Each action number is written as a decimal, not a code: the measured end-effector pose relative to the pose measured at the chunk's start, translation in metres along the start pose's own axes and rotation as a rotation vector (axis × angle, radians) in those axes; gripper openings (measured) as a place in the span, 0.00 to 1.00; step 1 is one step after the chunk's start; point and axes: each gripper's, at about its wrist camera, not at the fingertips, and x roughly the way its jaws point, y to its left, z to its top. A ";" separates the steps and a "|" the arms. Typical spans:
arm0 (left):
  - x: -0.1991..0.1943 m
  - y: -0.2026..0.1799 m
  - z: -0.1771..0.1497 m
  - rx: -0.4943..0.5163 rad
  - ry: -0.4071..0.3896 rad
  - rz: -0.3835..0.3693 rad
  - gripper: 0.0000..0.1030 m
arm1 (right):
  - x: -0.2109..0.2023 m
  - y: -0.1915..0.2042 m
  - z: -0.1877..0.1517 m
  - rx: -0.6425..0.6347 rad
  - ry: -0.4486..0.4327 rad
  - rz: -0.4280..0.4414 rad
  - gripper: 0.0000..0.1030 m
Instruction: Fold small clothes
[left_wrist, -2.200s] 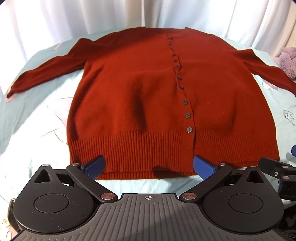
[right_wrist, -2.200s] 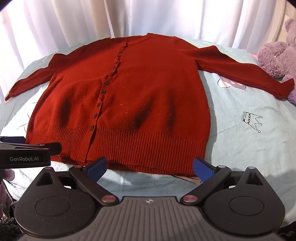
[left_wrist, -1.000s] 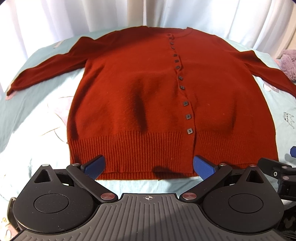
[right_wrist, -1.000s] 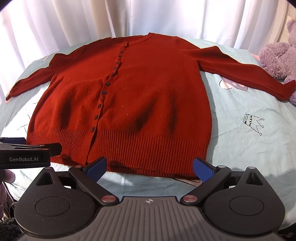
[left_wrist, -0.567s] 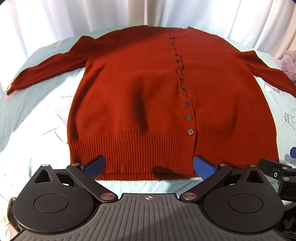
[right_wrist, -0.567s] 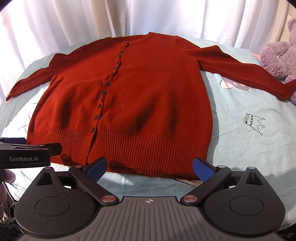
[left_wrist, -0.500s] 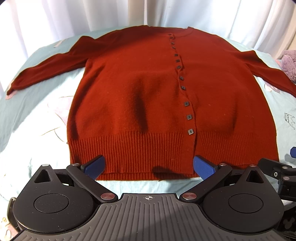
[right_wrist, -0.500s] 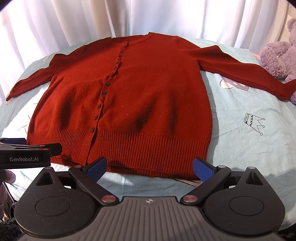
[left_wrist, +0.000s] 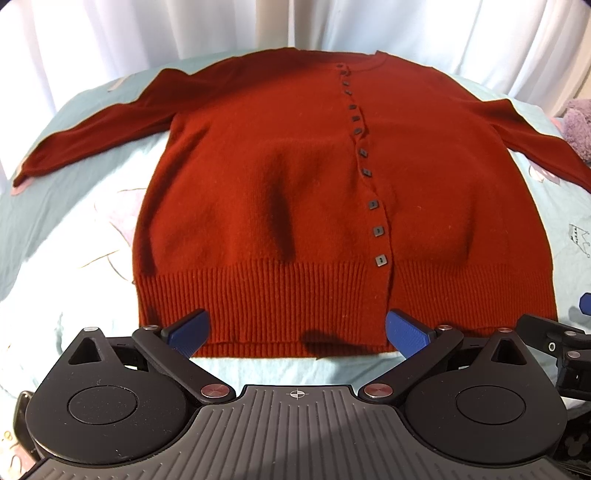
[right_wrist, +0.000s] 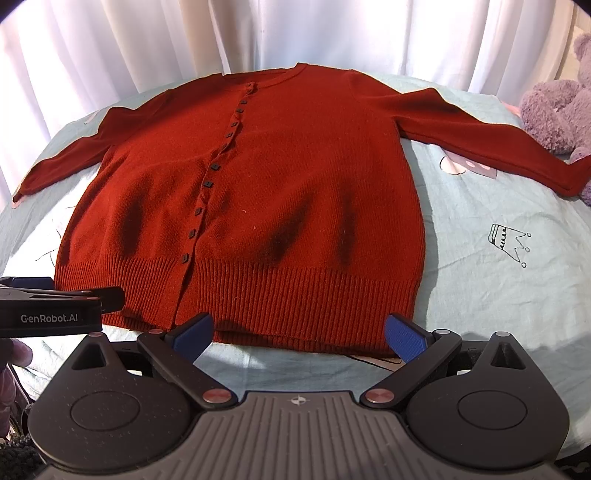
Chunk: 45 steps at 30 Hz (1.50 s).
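Note:
A dark red buttoned cardigan (left_wrist: 295, 177) lies flat and face up on a pale blue bedsheet (left_wrist: 66, 221), sleeves spread to both sides. It also shows in the right wrist view (right_wrist: 295, 177). My left gripper (left_wrist: 297, 326) is open and empty just before the ribbed hem, left of the button line. My right gripper (right_wrist: 299, 326) is open and empty just before the hem's right half. The left gripper's body shows at the left edge of the right wrist view (right_wrist: 55, 310).
White curtains (right_wrist: 258, 33) hang behind the bed. A purple plush toy (right_wrist: 554, 110) sits at the far right by the right sleeve's cuff. The sheet (right_wrist: 498, 258) has small printed drawings, among them a crown (right_wrist: 508, 240).
Nothing of note has moved; both grippers hold almost still at the hem, with only a slight drift of the views.

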 end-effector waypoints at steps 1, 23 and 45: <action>0.000 0.000 0.000 0.000 0.000 0.000 1.00 | 0.000 0.000 0.000 0.001 0.000 0.001 0.96; 0.004 0.001 0.001 -0.008 0.015 0.003 1.00 | 0.001 -0.001 -0.002 0.005 -0.002 0.014 0.96; 0.007 0.002 0.001 -0.019 0.027 0.003 1.00 | 0.001 -0.001 -0.001 0.009 -0.002 0.028 0.96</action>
